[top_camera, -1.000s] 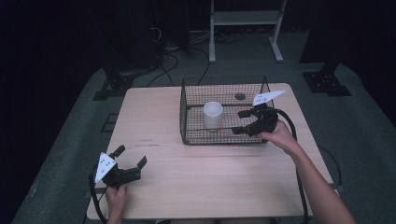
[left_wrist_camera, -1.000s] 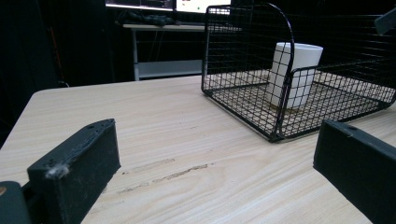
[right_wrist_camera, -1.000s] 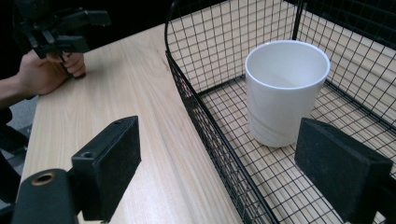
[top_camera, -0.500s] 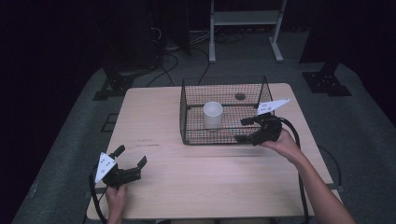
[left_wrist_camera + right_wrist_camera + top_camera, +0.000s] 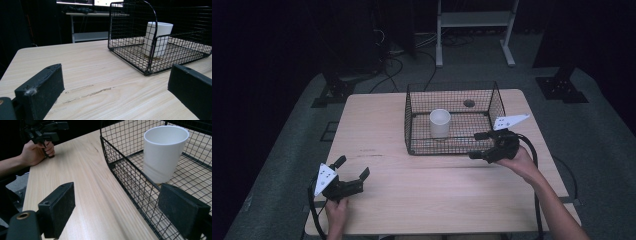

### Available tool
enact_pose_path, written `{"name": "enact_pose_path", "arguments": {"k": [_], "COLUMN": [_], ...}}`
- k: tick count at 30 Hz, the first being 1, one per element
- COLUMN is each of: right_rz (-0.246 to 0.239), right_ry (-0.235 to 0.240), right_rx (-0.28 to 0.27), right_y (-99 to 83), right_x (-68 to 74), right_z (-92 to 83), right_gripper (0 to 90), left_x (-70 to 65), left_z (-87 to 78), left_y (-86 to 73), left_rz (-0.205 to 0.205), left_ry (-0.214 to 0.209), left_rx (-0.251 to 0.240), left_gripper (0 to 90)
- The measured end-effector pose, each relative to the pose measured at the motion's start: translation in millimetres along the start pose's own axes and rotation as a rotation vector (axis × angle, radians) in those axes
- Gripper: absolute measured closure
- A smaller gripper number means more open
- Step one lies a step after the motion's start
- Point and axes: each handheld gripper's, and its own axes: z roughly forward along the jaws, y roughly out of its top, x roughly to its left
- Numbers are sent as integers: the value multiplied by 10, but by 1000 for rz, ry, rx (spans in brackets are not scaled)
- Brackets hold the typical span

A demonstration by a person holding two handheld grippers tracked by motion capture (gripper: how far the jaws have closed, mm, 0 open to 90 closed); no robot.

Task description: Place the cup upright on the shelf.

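In the high view, a wire basket [image 5: 452, 120] is sitting on the far middle of the wooden table [image 5: 412, 200], and a white cup [image 5: 440, 122] is standing upright inside it, toward the basket's left half. The right gripper [image 5: 479, 147] is hovering at the basket's near right corner, outside the wire, with its jaws standing apart and nothing between them. The cup is lying to the left of it and a little farther off, with the near wall of the basket between them. The left gripper [image 5: 352, 172] is resting at the near left of the table, well apart from the basket, jaws spread and empty.

In the left gripper view, the two black jaws are standing wide over bare wood, and the basket [image 5: 150, 62] with the cup [image 5: 158, 38] is sitting far off to the right.

In the right gripper view, the open jaws are straddling the basket's near wall [image 5: 130, 182]; the cup [image 5: 163, 152] is standing just past the wire, its long axis vertical, mouth up. The other hand [image 5: 37, 151] is waiting at the far left.

The right hand is plainly the nearer one, and any reach for the cup would likely have to come over the rim from above.
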Motion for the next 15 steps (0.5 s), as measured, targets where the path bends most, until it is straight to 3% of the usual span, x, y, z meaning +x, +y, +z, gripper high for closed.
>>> {"name": "enact_pose_path", "arguments": {"k": [15], "right_rz": [1], "right_ry": [-4], "right_rx": [-2], "right_y": [-196], "right_x": [114], "right_z": [-74], "right_gripper": [135], "left_x": [-2], "left_z": [5], "left_y": [1], "left_rz": [3], "left_ry": [4], "left_rx": [1], "left_gripper": [0]}}
